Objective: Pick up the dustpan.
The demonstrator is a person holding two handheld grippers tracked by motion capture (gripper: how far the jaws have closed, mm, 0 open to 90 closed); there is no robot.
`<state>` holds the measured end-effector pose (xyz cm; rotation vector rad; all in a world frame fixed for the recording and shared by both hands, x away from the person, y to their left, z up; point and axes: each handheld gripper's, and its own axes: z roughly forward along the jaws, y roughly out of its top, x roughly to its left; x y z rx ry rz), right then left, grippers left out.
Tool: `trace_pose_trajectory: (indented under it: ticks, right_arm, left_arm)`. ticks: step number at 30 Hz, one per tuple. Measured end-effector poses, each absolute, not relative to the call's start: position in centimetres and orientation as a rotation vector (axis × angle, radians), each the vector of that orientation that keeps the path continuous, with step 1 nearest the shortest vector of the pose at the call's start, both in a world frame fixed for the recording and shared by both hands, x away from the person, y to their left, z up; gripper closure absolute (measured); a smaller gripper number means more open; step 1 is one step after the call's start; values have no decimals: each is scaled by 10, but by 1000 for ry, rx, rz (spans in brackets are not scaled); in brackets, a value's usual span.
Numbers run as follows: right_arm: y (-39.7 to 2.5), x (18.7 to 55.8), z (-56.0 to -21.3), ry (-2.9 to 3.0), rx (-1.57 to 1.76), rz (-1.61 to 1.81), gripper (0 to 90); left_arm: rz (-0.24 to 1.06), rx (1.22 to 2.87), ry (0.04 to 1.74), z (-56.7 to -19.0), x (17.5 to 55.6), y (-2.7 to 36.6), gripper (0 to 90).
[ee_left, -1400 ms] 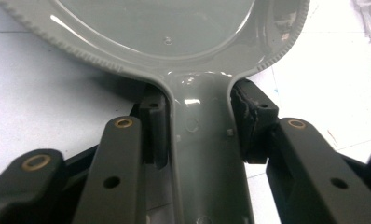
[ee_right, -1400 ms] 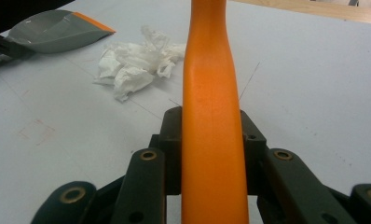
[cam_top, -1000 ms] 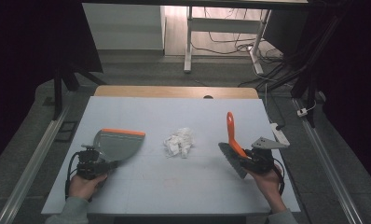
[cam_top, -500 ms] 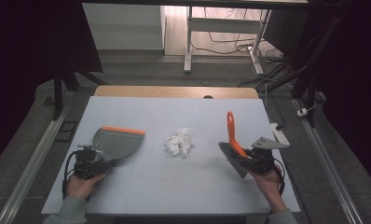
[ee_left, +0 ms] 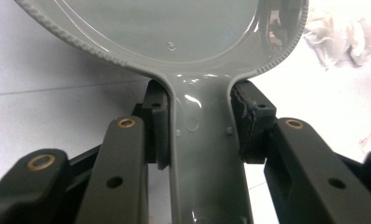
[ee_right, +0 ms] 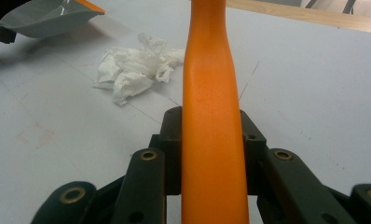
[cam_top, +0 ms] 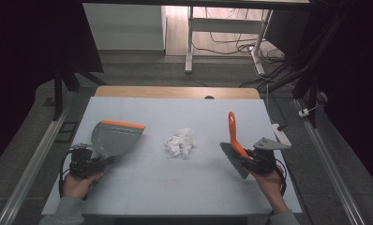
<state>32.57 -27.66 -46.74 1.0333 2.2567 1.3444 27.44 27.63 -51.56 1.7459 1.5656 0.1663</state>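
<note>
A grey dustpan (cam_top: 115,137) with an orange lip lies on the white table at the left. My left gripper (cam_top: 96,161) is shut on its grey handle (ee_left: 204,154), the pan spreading out ahead of the jaws. At the right, my right gripper (cam_top: 250,159) is shut on a brush (cam_top: 233,140) with an orange handle (ee_right: 211,116) that points away from me; its dark bristle head hangs at the near left. A heap of crumpled white paper (cam_top: 180,143) lies between the two tools, also in the right gripper view (ee_right: 132,70).
The white table top (cam_top: 175,183) has a wooden strip along its far edge. A white power strip (cam_top: 281,134) sits at the right edge. Beyond the table stand a white desk frame (cam_top: 190,42) and floor cables.
</note>
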Motion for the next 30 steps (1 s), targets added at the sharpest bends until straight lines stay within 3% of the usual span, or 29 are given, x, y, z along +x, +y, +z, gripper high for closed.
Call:
trace_pose_trajectory:
  ticks: [30]
  right_arm:
    - [-278,325,-461,2233,1023,1361,700]
  left_arm:
    - [204,1800,1293,-498,284,284,613]
